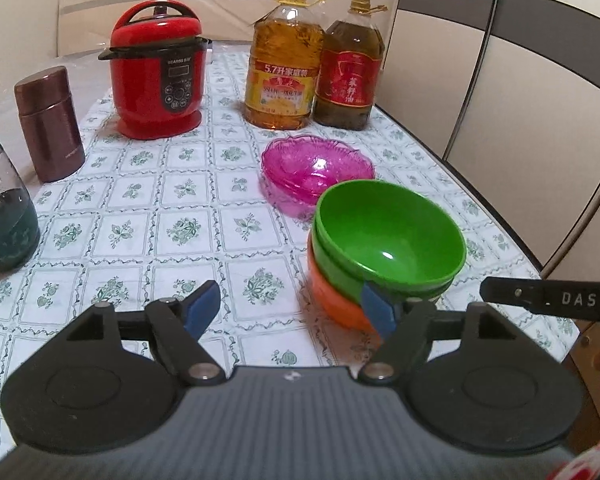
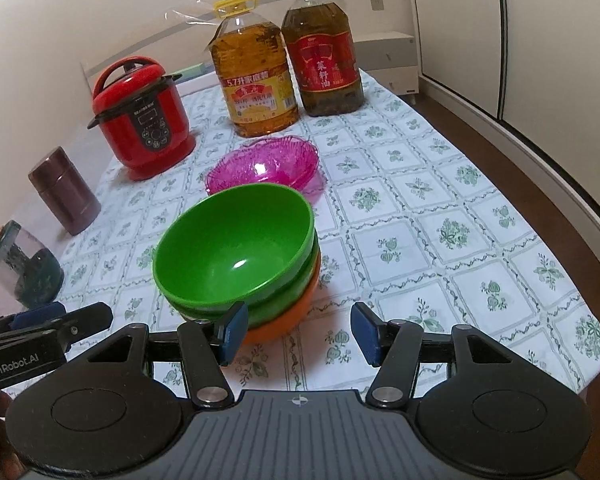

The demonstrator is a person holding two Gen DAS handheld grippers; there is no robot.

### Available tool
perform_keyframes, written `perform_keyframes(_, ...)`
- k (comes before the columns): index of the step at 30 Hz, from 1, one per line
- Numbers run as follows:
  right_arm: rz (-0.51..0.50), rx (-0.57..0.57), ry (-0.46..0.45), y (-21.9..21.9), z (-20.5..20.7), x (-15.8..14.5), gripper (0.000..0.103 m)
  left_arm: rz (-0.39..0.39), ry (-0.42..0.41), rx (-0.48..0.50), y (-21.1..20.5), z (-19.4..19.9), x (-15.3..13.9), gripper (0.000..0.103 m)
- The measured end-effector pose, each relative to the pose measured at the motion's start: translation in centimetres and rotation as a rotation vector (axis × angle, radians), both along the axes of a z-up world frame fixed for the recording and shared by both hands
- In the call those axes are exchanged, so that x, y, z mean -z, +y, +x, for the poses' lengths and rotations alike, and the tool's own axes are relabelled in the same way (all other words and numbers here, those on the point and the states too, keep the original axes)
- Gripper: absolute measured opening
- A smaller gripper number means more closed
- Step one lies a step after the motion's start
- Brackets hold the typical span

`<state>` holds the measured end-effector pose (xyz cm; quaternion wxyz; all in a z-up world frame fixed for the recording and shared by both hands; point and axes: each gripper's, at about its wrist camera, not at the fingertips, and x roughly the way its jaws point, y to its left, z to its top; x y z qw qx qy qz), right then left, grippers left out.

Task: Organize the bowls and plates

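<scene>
Table with a white cloth [image 1: 140, 216] printed in green floral squares; near its front edge stood a nested stack of bowls: a green bowl [image 1: 388, 232] uppermost, a second green bowl [image 2: 284, 304] beneath it, an orange bowl [image 1: 336, 300] at the bottom; just behind the stack sat the pink translucent dishes [image 1: 316, 168], seemingly two nested, scallop-rimmed, close to the stack, contact not determinable; further back stood a red electric cooker [image 1: 158, 72], upright, lid on; beside it to the right two large oil bottles side by side, one amber with a yellow cap [image 1: 284, 64], one darker with a red label [image 1: 350, 68]; toward the left edge a brown lidded flask [image 1: 48, 124], and nearer the front a glass jar with dark green contents [image 1: 4, 208]; left gripper [image 1: 292, 308] stood with jaws wide apart, nothing between the pads, its right blue pad [image 1: 376, 308] just in front of the stack's near side, whether touching could not be told; right gripper [image 2: 298, 332] likewise parted and empty, its left pad [image 2: 234, 332] close against the lower bowls, cloth showing in the gap; each gripper's black arm entered the other's view at the frame edge.
</scene>
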<state>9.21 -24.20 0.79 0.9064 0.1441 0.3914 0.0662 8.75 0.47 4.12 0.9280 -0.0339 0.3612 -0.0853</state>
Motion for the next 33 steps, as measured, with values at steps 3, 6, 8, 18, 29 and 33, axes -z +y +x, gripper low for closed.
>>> perform_keyframes(3, -0.007, 0.0, 0.004, 0.2, -0.1, 0.0, 0.057, -0.005, 0.015, -0.011, 0.5, 0.2, 0.1, 0.075)
perform_keyframes(6, -0.015, 0.0, 0.005, 0.3, -0.2, 0.0, 0.057, -0.016, 0.023, -0.018, 1.0, 0.4, 0.2, 0.075)
perform_keyframes(8, -0.021, 0.0, 0.005, 0.5, -0.3, 0.0, 0.057, -0.025, 0.03, -0.021, 1.3, 0.5, 0.3, 0.075)
perform_keyframes(18, -0.036, 0.008, 0.033, 1.0, -0.3, 0.3, 0.057, -0.091, 0.07, -0.014, 2.5, 1.5, 0.9, 0.075)
perform_keyframes(29, 0.076, 0.035, 0.057, 0.2, 0.0, 0.2, 0.057, -0.207, 0.122, 0.002, 3.1, 3.7, 1.2, 0.075)
perform_keyframes(33, 0.169, 0.064, 0.081, -0.9, 1.1, 0.3, 0.057, -0.263, 0.145, 0.002, 3.2, 5.2, 1.3, 0.075)
